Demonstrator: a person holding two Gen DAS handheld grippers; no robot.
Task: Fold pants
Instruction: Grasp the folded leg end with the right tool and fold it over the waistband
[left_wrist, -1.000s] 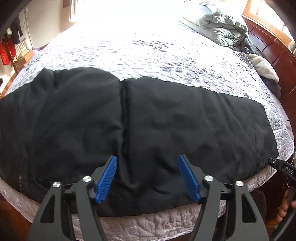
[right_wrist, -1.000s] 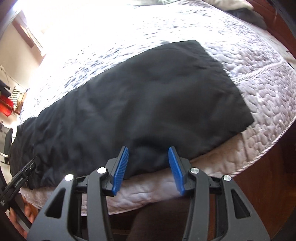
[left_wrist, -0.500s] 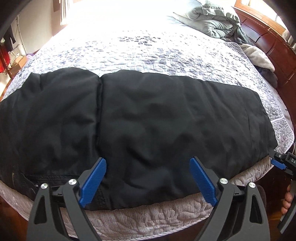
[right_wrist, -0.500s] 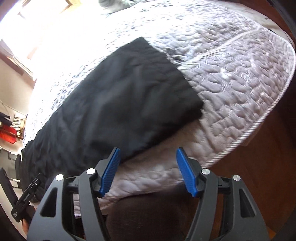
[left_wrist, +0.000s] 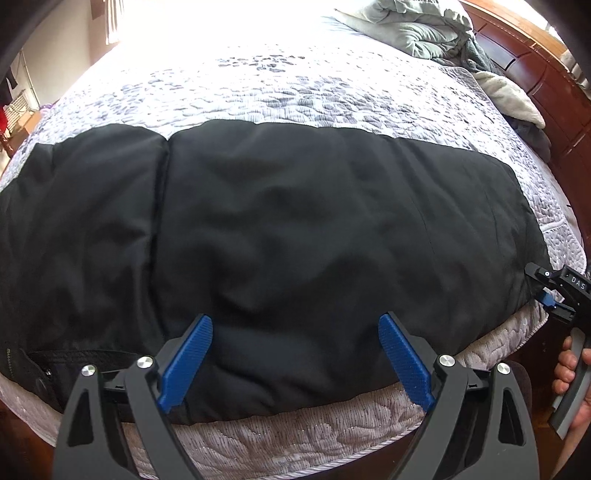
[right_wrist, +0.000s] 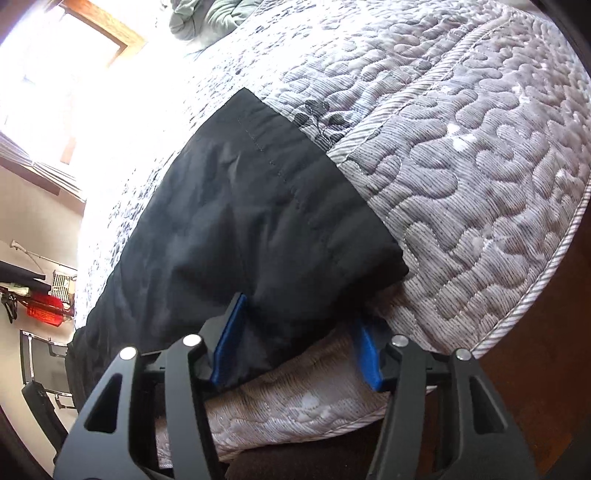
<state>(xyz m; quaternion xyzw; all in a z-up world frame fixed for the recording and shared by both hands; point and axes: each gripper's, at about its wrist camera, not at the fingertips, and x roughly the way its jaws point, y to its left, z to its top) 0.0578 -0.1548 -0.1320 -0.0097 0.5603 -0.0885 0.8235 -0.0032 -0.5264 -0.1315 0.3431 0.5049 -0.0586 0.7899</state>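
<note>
Black pants (left_wrist: 295, 229) lie across a quilted bed (left_wrist: 314, 92). Left gripper (left_wrist: 295, 362) jaws gape above them; right gripper (right_wrist: 295, 343) jaws straddle the hem corner, unclosed. Only the right view shows a window (right_wrist: 55, 62).

Black pants (left_wrist: 295, 236) lie flat across the bed's grey quilt (left_wrist: 295, 92), beside a crumpled blanket (left_wrist: 417, 33).

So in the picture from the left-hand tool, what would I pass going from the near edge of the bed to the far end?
Open left gripper → front edge of the quilted bedspread → black pants lying flat across it → bare patterned stretch of bedspread → crumpled grey-green blanket at the far end.
</note>
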